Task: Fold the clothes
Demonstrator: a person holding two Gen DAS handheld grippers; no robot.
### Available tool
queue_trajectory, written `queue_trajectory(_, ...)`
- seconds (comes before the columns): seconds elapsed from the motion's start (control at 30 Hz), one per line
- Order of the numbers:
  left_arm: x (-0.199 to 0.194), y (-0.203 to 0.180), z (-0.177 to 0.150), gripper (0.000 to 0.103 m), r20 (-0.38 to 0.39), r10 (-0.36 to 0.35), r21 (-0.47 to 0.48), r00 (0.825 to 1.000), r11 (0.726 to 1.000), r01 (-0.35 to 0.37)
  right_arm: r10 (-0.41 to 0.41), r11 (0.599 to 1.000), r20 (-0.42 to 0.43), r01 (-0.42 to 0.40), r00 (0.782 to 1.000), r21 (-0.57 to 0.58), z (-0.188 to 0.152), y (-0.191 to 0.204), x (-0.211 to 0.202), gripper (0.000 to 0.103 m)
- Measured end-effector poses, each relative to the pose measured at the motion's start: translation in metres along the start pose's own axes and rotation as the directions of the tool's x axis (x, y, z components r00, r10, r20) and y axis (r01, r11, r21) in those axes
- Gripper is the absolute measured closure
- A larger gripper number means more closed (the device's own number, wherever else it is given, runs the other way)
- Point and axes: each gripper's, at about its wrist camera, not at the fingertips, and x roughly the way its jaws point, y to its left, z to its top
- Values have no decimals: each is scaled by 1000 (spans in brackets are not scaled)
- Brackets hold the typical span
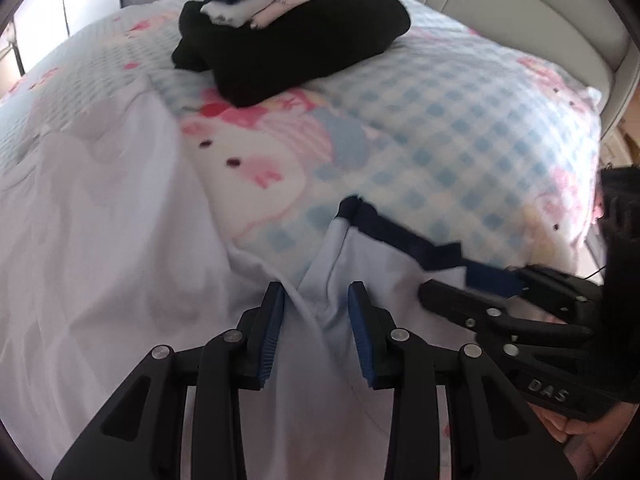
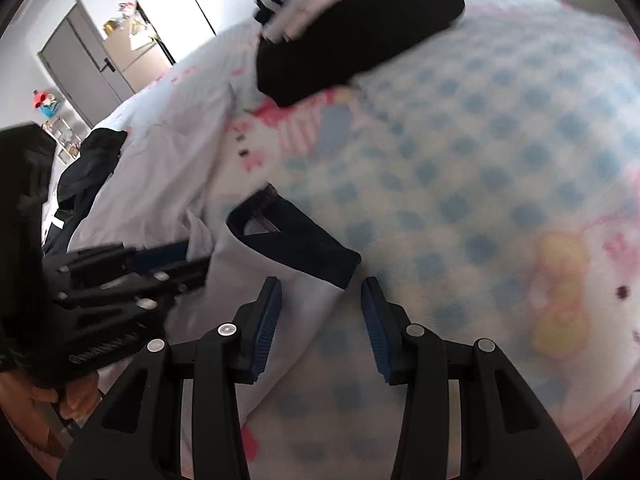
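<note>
A white garment [image 1: 120,264] with a navy collar band [image 1: 404,236] lies spread on the bed. My left gripper [image 1: 316,298] is open, its blue pads on either side of a raised fold of the white cloth. My right gripper [image 2: 320,292] is open over the garment's collar end [image 2: 296,240]; in the left wrist view it [image 1: 472,284] comes in from the right beside the navy band. In the right wrist view the left gripper [image 2: 176,258] sits at the left on the white cloth [image 2: 168,176].
A stack of folded clothes [image 1: 296,28], black at the bottom with pink, white and striped pieces on top, sits farther up the blue-checked cartoon bedspread [image 1: 460,128]. A padded headboard [image 1: 520,4] lies behind. A dark garment [image 2: 92,168] lies at the bed's left edge.
</note>
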Motion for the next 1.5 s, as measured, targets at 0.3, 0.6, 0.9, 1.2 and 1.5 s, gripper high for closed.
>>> queue_trajectory(0.3, 13, -3, 4, 68, -14, 78, 74, 997, 994, -76, -209, 978, 7, 209, 978, 20, 6, -18, -1, 61)
queue_trajectory(0.6, 2, 21, -3, 68, 72, 69, -96, 995, 993, -62, -209, 978, 2, 209, 978, 19, 2, -22, -6, 61)
queue_trajectory(0.9, 0, -4, 5, 69, 57, -8, 72, 998, 997, 4, 55, 998, -45, -56, 997, -19, 28, -11, -2, 52)
queue_trajectory(1.2, 32, -5, -3, 68, -52, 132, 78, 990, 989, -128, 15, 997, -135, -25, 991, -73, 16, -10, 24, 52)
queue_trajectory(1.5, 45, -7, 14, 68, -16, 121, 70, 993, 990, -119, -46, 994, -120, 34, 992, -102, 17, -7, 23, 53)
